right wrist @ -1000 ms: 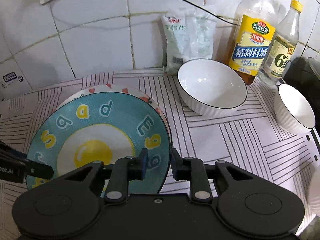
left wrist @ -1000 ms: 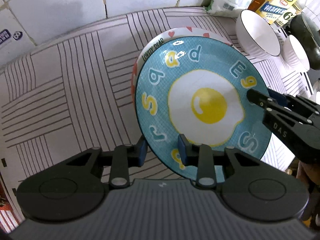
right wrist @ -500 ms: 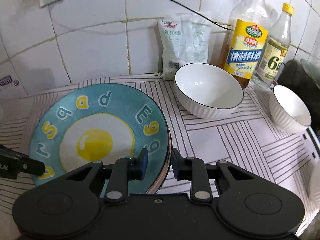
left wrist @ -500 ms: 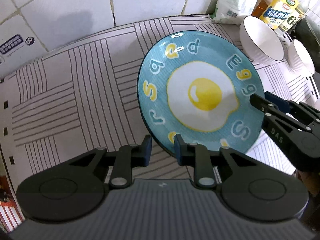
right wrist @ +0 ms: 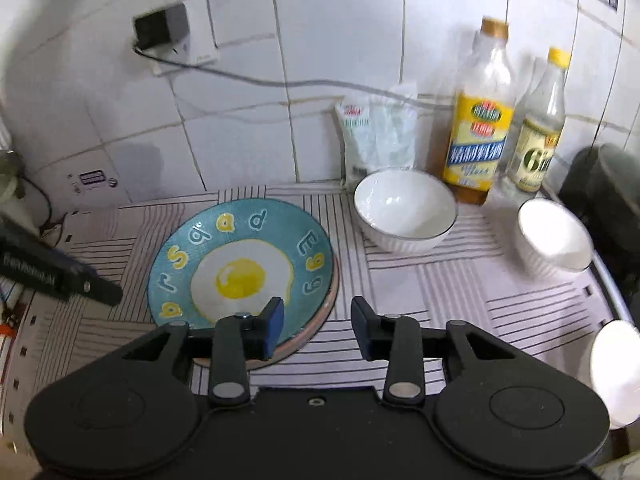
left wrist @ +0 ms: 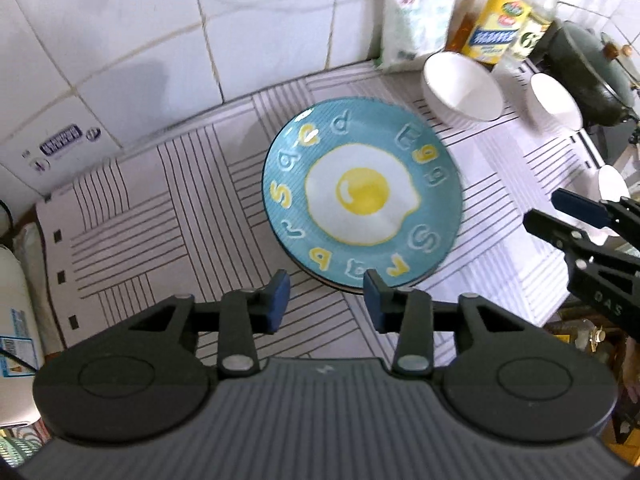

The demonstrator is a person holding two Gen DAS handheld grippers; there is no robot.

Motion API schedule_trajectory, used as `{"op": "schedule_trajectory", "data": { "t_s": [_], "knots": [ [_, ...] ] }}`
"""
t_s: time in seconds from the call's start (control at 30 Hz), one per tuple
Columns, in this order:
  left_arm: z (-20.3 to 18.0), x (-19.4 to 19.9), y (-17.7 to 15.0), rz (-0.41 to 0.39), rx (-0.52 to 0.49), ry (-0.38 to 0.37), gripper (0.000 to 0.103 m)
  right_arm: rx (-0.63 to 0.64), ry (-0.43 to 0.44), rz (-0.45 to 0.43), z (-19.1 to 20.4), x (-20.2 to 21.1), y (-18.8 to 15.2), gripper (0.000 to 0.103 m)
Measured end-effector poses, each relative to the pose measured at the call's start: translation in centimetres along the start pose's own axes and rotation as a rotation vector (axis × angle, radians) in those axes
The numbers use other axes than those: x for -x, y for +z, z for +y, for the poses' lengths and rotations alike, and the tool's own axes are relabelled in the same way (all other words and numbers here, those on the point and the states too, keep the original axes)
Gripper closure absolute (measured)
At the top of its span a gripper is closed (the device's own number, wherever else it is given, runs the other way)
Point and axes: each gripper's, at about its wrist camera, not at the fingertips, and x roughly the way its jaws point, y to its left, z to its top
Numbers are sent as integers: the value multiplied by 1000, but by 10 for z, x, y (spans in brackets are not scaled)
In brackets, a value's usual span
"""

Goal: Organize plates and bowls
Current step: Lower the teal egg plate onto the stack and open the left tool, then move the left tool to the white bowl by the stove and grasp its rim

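The blue fried-egg plate (left wrist: pixel 362 196) (right wrist: pixel 240 264) lies flat on a pink-rimmed plate (right wrist: pixel 325 314) on the striped mat. My left gripper (left wrist: pixel 325 300) hangs above the plate's near edge, jaws opening, nothing between them. My right gripper (right wrist: pixel 317 326) hovers off the plate's right edge, jaws also opening and empty; it shows at the right of the left wrist view (left wrist: pixel 542 208). A large white bowl (right wrist: pixel 404 210) (left wrist: pixel 460 88) and a smaller white bowl (right wrist: pixel 554 236) (left wrist: pixel 554 100) stand to the right.
A third white bowl (right wrist: pixel 616 368) sits at the mat's right edge. Two bottles (right wrist: pixel 478 120) and a white bag (right wrist: pixel 376 136) stand against the tiled wall. A dark pot (left wrist: pixel 588 68) is at the far right. A plug and cable (right wrist: pixel 160 28) hang on the wall.
Both grippers let go of the blue plate, opened, and rose back from it. The plate went from tilted to lying flat on the pink-rimmed plate.
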Motion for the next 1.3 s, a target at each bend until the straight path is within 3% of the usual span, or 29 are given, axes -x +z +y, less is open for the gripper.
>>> {"op": "schedule_trajectory", "data": {
  "t_s": [0.3,0.53,0.67,0.7,1.03,1.3],
  "knots": [
    [-50,40,-7,-38,-4,57,54,89,12,-67,-52,59,-17,42],
    [-119,57,-6,-98,-21,22,40,153,-8,-112,-117,101,-39,34],
    [-159,59,-1,-146,-35,3,32,173,-17,-141,-155,118,-48,21],
    [-169,58,1,-160,-37,-5,31,174,-20,-147,-165,119,-49,15],
    [-249,17,20,-225,-31,-57,20,225,-65,-132,-239,98,-80,9],
    [-283,-43,41,-172,23,-106,19,173,-46,-59,-289,63,-121,9]
  ]
}}
